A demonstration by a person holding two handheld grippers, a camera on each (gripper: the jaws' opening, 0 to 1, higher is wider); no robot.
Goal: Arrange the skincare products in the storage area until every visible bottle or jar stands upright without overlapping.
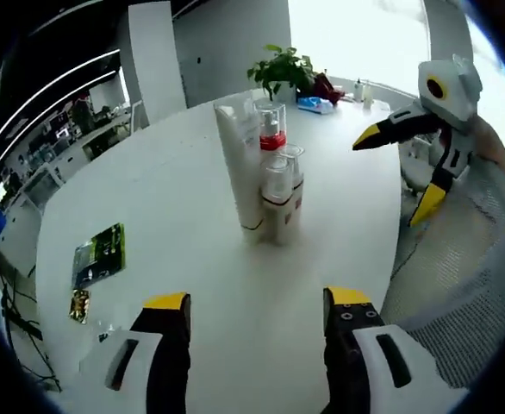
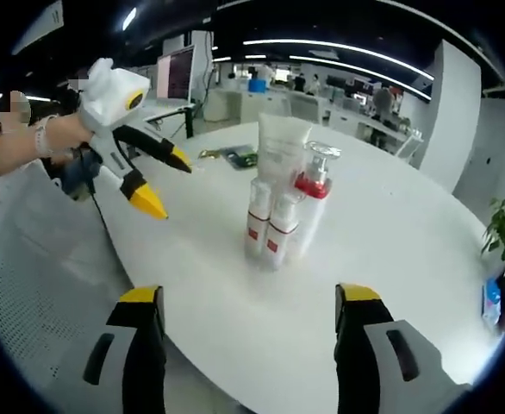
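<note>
A cluster of skincare products stands upright on the white round table (image 1: 175, 198). It holds a tall white tube (image 1: 238, 164), a clear pump bottle with a red band (image 1: 271, 129) and two small white bottles with clear caps (image 1: 278, 197). My left gripper (image 1: 257, 302) is open, short of the cluster and holding nothing. My right gripper (image 1: 399, 171) hangs open in the air to the right of the cluster. In the right gripper view the tube (image 2: 283, 147), pump bottle (image 2: 314, 194) and small bottles (image 2: 268, 226) sit ahead of the open right gripper (image 2: 248, 295). The left gripper (image 2: 166, 183) is open at the upper left.
A potted plant (image 1: 283, 69) and a blue packet (image 1: 314, 105) sit at the table's far edge. A green flat item (image 1: 99, 253) lies at the left. A mesh chair (image 1: 468, 259) stands by the table's right edge. A hand (image 2: 28, 138) holds the left gripper.
</note>
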